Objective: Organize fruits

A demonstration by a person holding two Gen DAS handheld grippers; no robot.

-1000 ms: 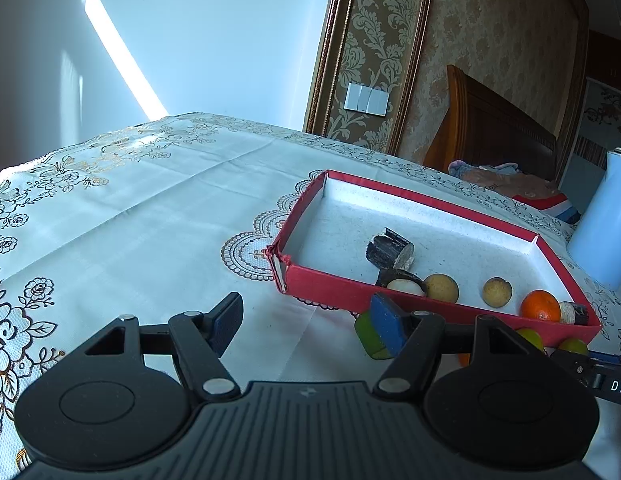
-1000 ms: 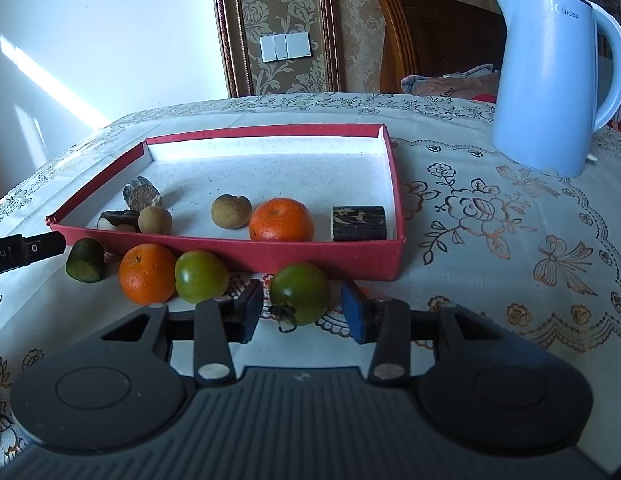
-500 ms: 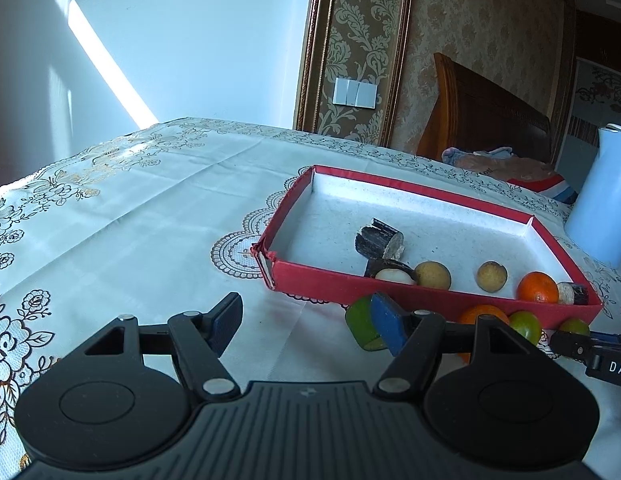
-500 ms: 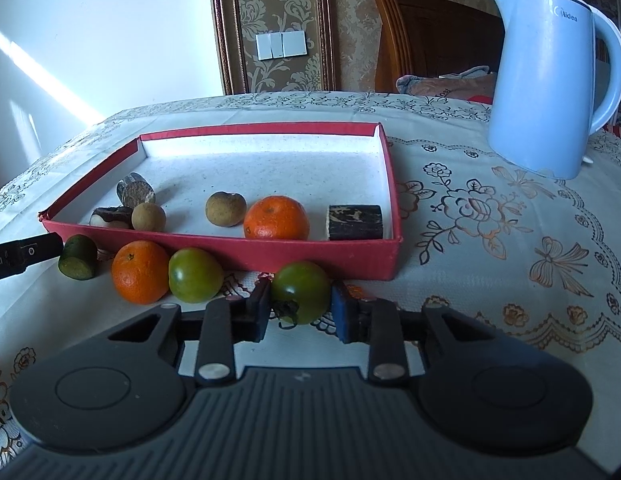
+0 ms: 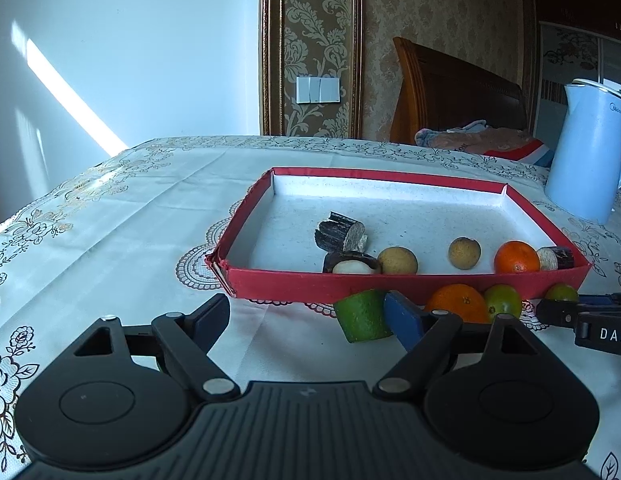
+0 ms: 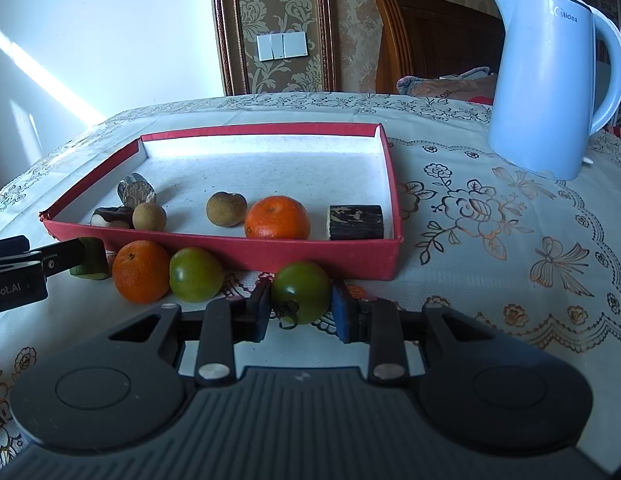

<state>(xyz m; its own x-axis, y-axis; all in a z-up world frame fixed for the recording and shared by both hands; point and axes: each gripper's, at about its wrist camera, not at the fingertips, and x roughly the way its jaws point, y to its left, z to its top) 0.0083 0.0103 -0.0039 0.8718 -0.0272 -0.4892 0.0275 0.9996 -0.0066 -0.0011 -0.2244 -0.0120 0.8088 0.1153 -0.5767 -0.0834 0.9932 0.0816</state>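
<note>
A room with damask wallpaper, a wall switch and a wooden headboard lies behind a desk (image 6: 490, 248) covered by a white embroidered cloth. A red tray (image 6: 270, 254) with a white floor sits toward the desk's middle; a pale blue kettle (image 6: 546, 80) stands beyond the tray's right edge. Inside the tray, along its near wall, lie a mangosteen piece (image 5: 352, 265), two longans (image 6: 226, 209), a tangerine (image 6: 277, 218), and two dark cane sections, one at the near right corner (image 6: 356, 222). On the cloth just outside the near wall lie a cut green piece (image 5: 362, 316), a second tangerine (image 6: 140, 271) and a green tomato (image 6: 196, 275). The right gripper (image 6: 300, 310) has its jaws clenched on another green tomato (image 6: 300, 292), which rests on the cloth before the tray's near wall. The left gripper (image 5: 306, 320) has its jaws released and just widened; the cut green piece lies just inside its blue right finger.
</note>
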